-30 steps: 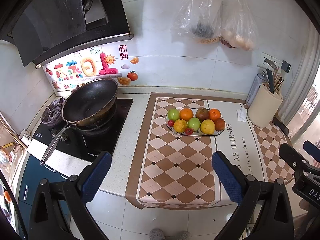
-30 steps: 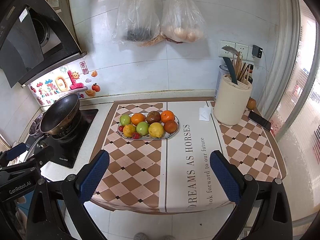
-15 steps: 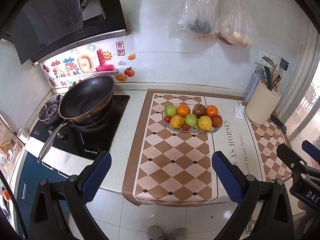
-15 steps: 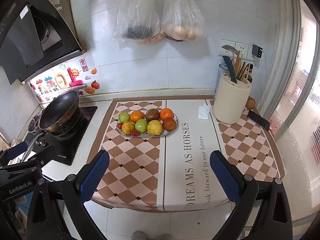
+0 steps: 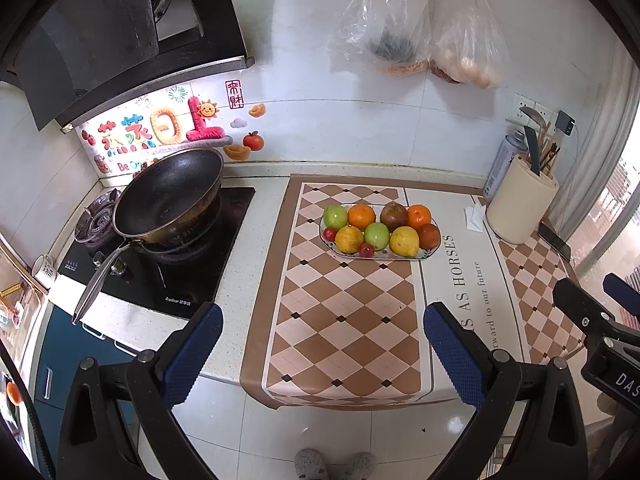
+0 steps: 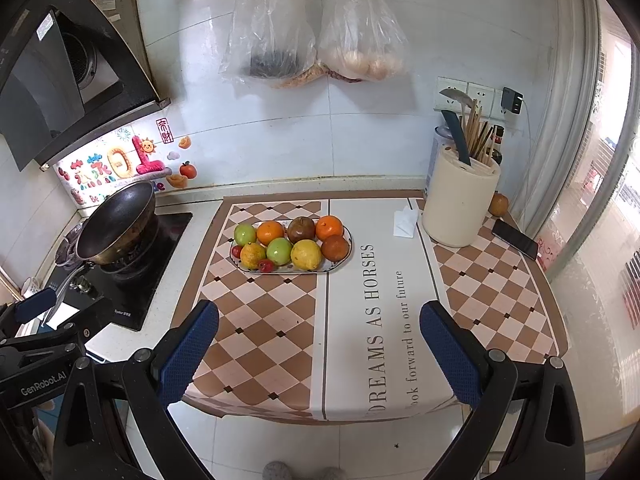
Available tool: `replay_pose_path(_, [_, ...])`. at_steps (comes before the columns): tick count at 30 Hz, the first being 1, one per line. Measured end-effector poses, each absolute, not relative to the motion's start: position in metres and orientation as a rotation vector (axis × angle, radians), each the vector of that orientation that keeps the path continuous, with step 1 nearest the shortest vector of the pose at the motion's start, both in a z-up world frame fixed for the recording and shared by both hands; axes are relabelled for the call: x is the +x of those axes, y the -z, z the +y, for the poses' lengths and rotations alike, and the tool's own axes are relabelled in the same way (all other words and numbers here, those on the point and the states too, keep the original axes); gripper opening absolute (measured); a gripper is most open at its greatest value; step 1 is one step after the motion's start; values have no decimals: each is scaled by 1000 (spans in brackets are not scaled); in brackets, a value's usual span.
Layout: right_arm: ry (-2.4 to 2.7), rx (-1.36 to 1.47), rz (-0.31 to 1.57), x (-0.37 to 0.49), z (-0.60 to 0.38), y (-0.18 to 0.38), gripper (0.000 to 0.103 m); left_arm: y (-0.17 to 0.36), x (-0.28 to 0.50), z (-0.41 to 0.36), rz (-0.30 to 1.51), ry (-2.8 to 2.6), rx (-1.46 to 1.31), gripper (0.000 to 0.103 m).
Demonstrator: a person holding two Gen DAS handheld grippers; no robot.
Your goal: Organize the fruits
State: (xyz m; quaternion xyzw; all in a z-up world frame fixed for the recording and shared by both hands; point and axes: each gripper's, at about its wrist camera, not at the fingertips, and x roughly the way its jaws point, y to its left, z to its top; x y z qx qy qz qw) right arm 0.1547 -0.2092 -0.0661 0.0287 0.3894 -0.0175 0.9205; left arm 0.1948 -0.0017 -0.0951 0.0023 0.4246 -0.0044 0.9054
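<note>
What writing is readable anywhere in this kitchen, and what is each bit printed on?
"DREAMS AS HORSES": white strip of the checkered brown table mat.
"look forward to our future": same strip, partly cut off.
"GenRobot.AI": black body of the left hand-held gripper.
"DAS": label on the right hand-held gripper, cut off.
"Be": colourful wall sticker; its Chinese characters and the black stove's brand are too small.

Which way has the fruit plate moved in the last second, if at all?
No. The fruit plate still lies at the far end of the checkered mat, its right tip just across the seam onto the white strip, as before.
</note>
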Motion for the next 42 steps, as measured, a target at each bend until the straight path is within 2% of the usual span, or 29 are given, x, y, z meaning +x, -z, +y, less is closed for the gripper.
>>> replay_pose_path(42, [54, 60, 799, 141, -206, 61, 103, 97, 191, -6, 876, 12, 8, 103])
